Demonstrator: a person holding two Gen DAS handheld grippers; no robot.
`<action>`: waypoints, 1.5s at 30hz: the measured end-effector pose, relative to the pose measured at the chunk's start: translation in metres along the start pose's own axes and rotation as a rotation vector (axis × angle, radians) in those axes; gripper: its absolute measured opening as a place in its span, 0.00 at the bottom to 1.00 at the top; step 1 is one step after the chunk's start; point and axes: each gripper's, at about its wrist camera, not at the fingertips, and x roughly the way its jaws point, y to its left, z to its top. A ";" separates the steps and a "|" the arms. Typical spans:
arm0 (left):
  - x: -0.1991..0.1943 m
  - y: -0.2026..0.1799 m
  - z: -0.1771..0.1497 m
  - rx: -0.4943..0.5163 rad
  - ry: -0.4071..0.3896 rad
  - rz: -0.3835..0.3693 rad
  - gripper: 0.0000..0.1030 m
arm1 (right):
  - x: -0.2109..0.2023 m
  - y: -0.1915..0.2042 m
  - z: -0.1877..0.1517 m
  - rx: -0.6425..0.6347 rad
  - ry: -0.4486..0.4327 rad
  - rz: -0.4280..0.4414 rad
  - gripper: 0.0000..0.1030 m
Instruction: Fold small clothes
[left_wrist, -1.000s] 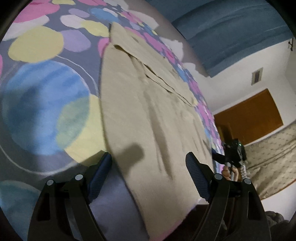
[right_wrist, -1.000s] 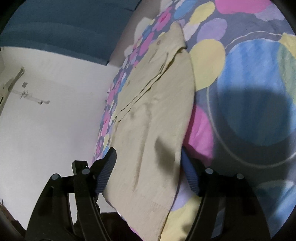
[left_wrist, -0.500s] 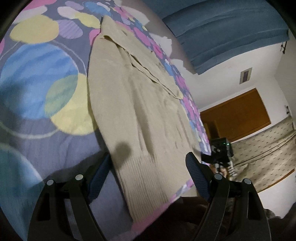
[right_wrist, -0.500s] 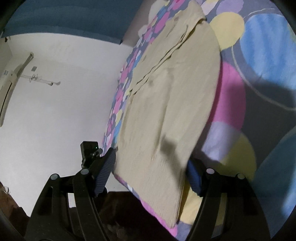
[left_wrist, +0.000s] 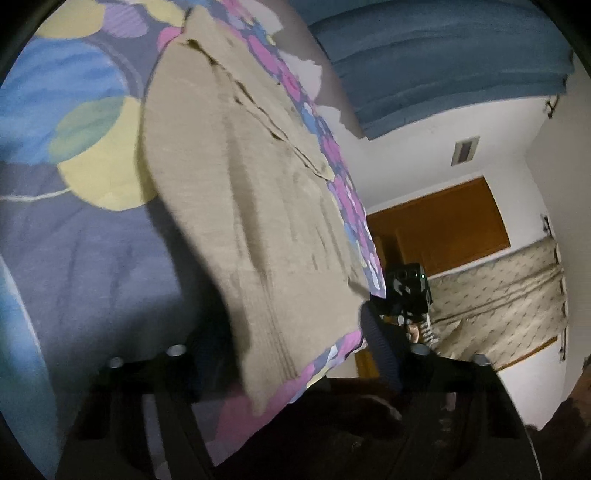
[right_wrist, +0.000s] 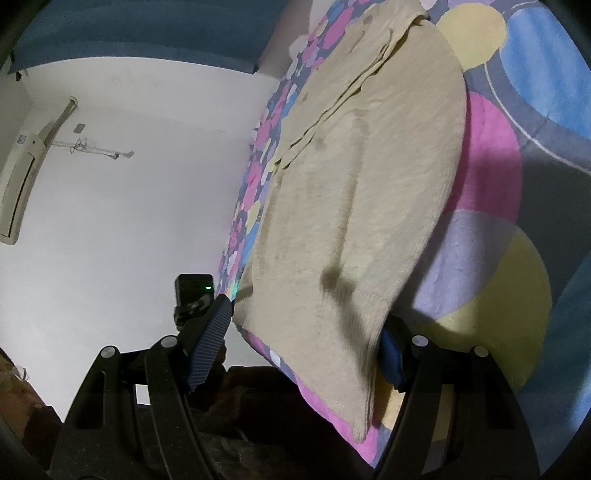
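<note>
A beige knitted garment (left_wrist: 240, 192) lies flat on a bedspread (left_wrist: 66, 236) printed with coloured circles, collar at the far end. Its near hem hangs slightly over the bed's edge. My left gripper (left_wrist: 295, 354) straddles one hem corner. Its jaws are closing with the cloth between them, and the left finger is lost in shadow under the fabric. In the right wrist view, the same garment (right_wrist: 362, 192) has its other hem corner between the fingers of my right gripper (right_wrist: 301, 350), which stands open. The right finger (right_wrist: 391, 358) is partly hidden behind the cloth.
The bedspread (right_wrist: 517, 258) extends wide beside the garment. A blue curtain (left_wrist: 424, 62) hangs beyond the bed's far end. A brown wooden door (left_wrist: 443, 225) and a patterned bed cover (left_wrist: 498, 295) lie past the bed's side. An air conditioner (right_wrist: 22, 184) is on the white wall.
Both grippers have drawn back to the bed's near edge, so the hem corners now sit between their fingers. The left jaws have narrowed. The right jaws keep the same width.
</note>
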 end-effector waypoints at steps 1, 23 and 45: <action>-0.001 0.003 0.000 -0.012 -0.001 -0.001 0.57 | -0.002 -0.001 -0.001 0.005 0.000 0.004 0.69; 0.011 -0.002 -0.006 0.063 0.046 0.229 0.04 | 0.004 -0.011 -0.026 0.009 0.105 -0.155 0.05; -0.005 -0.054 0.160 0.103 -0.236 0.023 0.04 | -0.030 0.021 0.125 -0.020 -0.194 0.089 0.04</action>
